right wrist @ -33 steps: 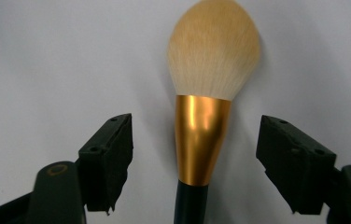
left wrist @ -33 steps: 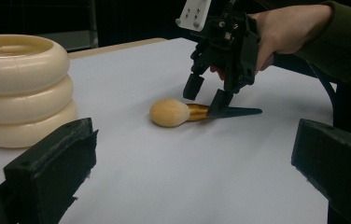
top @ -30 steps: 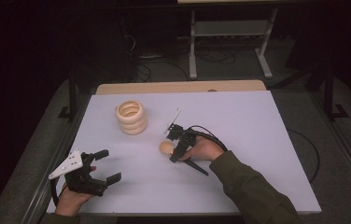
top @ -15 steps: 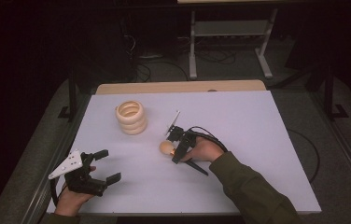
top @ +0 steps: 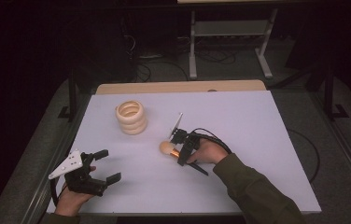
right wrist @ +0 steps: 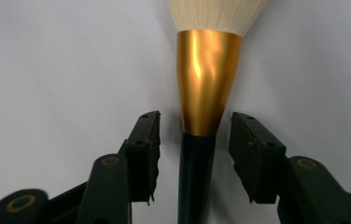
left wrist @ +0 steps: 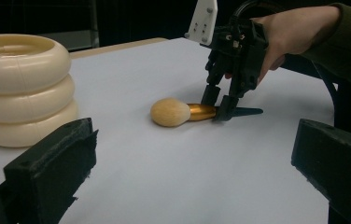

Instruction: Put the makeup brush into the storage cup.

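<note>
The makeup brush lies flat on the desk between the right gripper's spread jaws, gaps on both sides. The left gripper rests well apart, jaws spread wide.

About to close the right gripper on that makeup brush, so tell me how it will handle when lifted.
The brush looks stiff: slim dark handle, glossy gold ferrule. The right gripper straddles where they meet, jaws apart; the tapered, shiny ferrule may slip, so the handle seems safer. Its round body could roll if nudged. The fluffy head probably makes it light, perhaps slightly head-heavy.
</note>
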{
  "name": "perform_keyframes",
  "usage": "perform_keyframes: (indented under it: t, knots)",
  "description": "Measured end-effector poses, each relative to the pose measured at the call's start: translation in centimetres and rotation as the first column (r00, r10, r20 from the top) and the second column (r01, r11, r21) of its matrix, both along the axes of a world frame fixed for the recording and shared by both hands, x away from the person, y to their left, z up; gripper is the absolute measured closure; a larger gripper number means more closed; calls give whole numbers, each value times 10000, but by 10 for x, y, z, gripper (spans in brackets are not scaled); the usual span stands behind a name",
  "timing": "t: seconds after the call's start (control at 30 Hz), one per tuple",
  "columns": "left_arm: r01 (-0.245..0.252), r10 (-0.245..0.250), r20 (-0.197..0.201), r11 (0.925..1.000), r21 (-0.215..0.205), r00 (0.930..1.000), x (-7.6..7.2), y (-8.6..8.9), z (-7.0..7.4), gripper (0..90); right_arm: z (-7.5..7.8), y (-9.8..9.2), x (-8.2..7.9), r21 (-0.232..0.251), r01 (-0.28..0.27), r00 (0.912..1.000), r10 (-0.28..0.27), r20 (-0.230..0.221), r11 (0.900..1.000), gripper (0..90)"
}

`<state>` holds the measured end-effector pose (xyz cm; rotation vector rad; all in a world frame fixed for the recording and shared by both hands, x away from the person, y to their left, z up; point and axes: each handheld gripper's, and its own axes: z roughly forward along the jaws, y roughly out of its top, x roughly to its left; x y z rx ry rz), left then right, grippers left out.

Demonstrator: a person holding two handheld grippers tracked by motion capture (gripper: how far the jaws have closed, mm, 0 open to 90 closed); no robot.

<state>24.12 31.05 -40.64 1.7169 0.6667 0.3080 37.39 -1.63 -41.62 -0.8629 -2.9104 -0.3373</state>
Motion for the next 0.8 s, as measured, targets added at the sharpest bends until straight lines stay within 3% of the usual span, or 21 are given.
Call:
perform_keyframes:
  t: [0.4, 0.8]
  knots:
    - [-12, 12, 3, 10000, -9, 10000, 0, 0, 0, 0, 0, -4, -3, -312, 27, 9999, -32, -135, 9995, 656]
    - [-8, 8, -31, 10000, 43, 10000, 0, -2, -1, 0, -1, -3, -6, -517, 2, 9995, 14, 308, 9987, 730]
